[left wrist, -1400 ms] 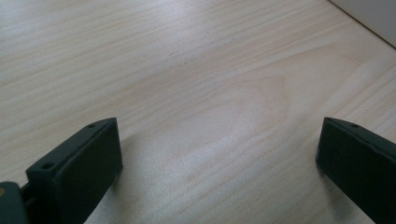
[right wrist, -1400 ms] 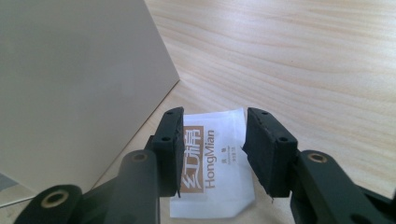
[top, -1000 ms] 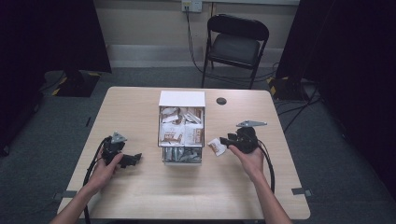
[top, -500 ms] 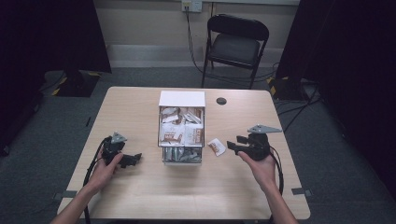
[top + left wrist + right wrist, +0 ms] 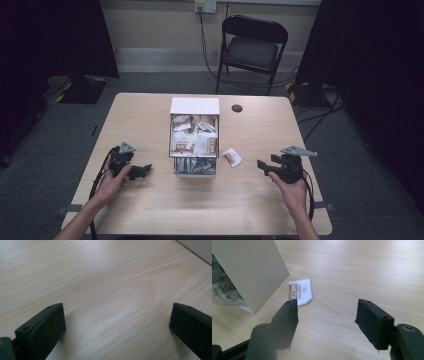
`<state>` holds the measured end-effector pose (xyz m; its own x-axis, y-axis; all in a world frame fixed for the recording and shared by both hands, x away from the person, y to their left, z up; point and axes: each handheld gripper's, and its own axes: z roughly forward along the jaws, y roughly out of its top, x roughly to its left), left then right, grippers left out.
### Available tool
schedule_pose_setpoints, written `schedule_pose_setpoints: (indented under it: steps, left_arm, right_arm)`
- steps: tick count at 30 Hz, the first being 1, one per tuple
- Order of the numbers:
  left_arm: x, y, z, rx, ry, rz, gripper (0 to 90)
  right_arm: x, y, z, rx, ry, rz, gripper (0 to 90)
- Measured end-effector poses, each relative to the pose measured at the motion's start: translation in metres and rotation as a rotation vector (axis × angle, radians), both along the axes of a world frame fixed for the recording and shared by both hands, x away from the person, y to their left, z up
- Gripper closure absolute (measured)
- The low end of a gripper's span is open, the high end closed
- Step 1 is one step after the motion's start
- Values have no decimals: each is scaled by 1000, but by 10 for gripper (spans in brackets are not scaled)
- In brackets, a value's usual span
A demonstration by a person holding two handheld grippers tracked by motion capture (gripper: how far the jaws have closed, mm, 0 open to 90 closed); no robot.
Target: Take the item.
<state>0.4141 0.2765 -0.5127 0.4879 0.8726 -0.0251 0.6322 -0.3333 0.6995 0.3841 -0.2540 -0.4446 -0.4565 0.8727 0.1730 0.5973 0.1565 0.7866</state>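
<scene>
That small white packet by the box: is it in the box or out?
Out. The packet lies flat on the table, just right of the box, touching neither gripper.

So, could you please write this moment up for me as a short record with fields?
surface: wooden table
container: white box of packets, mid-table
loose item: small packet flat on the table, right of the box, touching nothing
right hand-held gripper: jaws have just been opening, nothing between them, apart from the packet
left hand-held gripper: open, empty, over bare wood
background: folding chair
</scene>
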Motion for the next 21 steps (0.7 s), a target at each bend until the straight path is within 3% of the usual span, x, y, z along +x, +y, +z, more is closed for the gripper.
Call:
schedule_pose_setpoints:
  steps: [4, 7, 11, 13, 16, 18, 21]
  left_arm:
    - [0, 0, 0, -2, 3, 1, 1]
    - [-1, 0, 0, 0, 0, 0, 2]
    - [-1, 0, 0, -3, 4, -1, 2]
    - [0, 0, 0, -2, 4, -5, 0]
    - [0, 0, 0, -2, 4, -5, 0]
    - [0, 0, 0, -3, 3, -4, 0]
    - [0, 0, 0, -2, 3, -4, 0]
  right_arm:
    - [0, -9, -9, -46, 30, -29, 320]
    - [4, -16, -19, -118, 67, -35, 291]
    - [9, -26, -31, -180, 118, -95, 239]
    - [8, -27, -36, -204, 145, -126, 257]
    - [6, -26, -46, -218, 151, -160, 209]
    - [4, -23, -50, -254, 124, -197, 174]
    - [4, -22, -51, -249, 115, -221, 138]
